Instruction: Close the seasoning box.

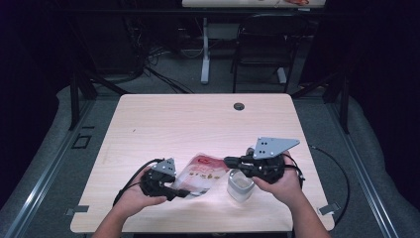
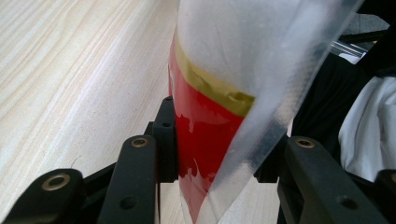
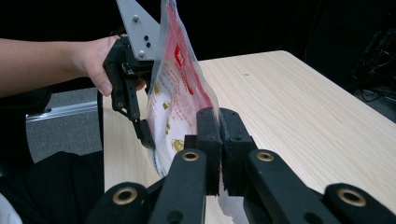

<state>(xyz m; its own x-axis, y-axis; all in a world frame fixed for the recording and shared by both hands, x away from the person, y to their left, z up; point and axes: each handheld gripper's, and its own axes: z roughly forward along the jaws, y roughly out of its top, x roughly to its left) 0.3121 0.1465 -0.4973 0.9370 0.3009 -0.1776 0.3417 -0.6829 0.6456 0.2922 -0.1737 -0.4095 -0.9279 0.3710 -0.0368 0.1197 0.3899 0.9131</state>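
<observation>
Print on the clear plastic pouch with red label (image 1: 202,174) is too small to read from the high view. In the left gripper view its top and bottom run past the frame edges. The small clear plastic container (image 1: 240,186) is partly hidden under the right gripper (image 1: 229,161).

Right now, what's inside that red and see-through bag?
Through the clear front of the bag, held up by both grippers, small golden-yellow pieces show. They are too small to tell what they are. Red print covers the top, and the right gripper covers its edge.

Red-and-clear plastic snack pouch (image 1: 203,174) with gold printing sits tilted up off the light wood table (image 1: 198,119), near its front edge, just beside a small clear container (image 1: 240,186).
</observation>
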